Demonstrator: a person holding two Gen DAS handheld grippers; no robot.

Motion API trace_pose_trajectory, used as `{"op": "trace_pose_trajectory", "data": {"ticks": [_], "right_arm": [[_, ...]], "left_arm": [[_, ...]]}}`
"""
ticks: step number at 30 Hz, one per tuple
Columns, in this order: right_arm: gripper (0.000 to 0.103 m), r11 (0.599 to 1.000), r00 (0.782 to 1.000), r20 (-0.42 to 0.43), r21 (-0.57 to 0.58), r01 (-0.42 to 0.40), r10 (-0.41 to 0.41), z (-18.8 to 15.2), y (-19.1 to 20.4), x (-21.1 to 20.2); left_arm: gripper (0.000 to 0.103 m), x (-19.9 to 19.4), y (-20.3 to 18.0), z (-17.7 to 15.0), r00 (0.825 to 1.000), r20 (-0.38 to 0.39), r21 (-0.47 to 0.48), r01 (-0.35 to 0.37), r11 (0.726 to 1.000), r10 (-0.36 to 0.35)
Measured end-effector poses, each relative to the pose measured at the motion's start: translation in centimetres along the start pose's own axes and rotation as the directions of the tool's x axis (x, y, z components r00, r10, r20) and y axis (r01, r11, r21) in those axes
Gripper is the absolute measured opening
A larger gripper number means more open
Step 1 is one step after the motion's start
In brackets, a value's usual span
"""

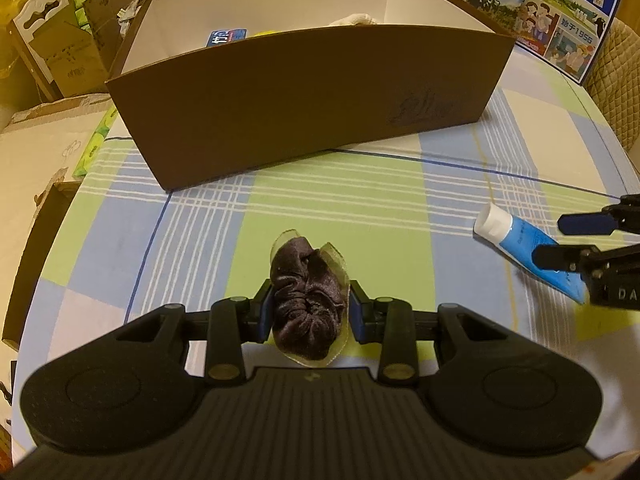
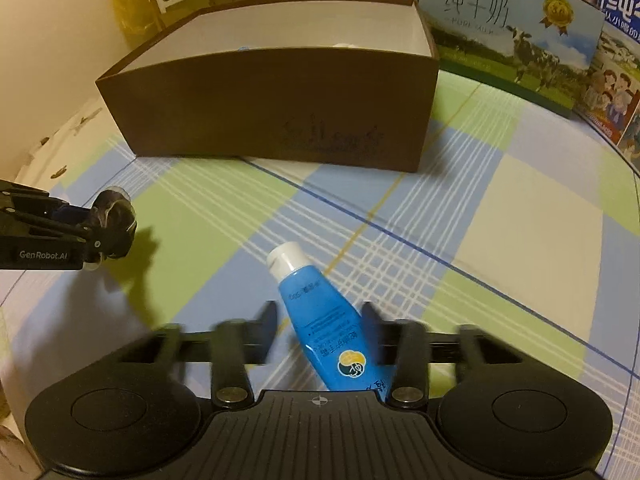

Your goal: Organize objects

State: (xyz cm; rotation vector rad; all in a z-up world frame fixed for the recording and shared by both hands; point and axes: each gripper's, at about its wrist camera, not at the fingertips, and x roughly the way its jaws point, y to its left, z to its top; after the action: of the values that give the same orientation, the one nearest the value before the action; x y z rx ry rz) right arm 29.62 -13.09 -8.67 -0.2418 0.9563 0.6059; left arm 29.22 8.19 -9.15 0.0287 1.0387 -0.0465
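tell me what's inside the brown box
In the box, over its front wall, show a blue packet, something yellow and a white lump. The wall hides the floor and anything lower.

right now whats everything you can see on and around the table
scrunchie: one, dark purple with sheer trim, held in the left claw
tube: one, blue with white cap, lying on the cloth between the right claw's fingers
box: one, brown outside and white inside, open, at the back of the table; a blue pack and something white show inside
tablecloth: one, blue, green and white check
milk cartons: two, blue printed, behind the box to the right
left claw: shut on the scrunchie
right claw: open around the tube, blurred
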Motion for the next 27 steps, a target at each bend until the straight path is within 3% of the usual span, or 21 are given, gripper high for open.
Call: {"op": "trace_pose_trajectory", "data": {"ticks": [13, 19, 27], "right_arm": [[0.048, 0.991, 0.999, -0.04, -0.134, -0.022, 0.017, 0.6, -0.1, 3.7], [0.032, 0.98, 0.999, -0.041, -0.195, -0.034, 0.026, 0.8, 0.7, 4.0], [0.029, 0.993, 0.997, 0.04, -0.099, -0.062, 0.066, 1.4, 0.7, 1.4]], "left_arm": [[0.032, 0.2, 0.5, -0.2, 1.0, -0.01, -0.016, -0.006, 1.0, 0.006], [0.032, 0.1, 0.7, 0.0, 1.0, -0.007, -0.019, -0.006, 1.0, 0.006], [0.032, -1.0, 0.8, 0.8, 1.0, 0.023, -0.017, 0.007, 1.0, -0.007]]}}
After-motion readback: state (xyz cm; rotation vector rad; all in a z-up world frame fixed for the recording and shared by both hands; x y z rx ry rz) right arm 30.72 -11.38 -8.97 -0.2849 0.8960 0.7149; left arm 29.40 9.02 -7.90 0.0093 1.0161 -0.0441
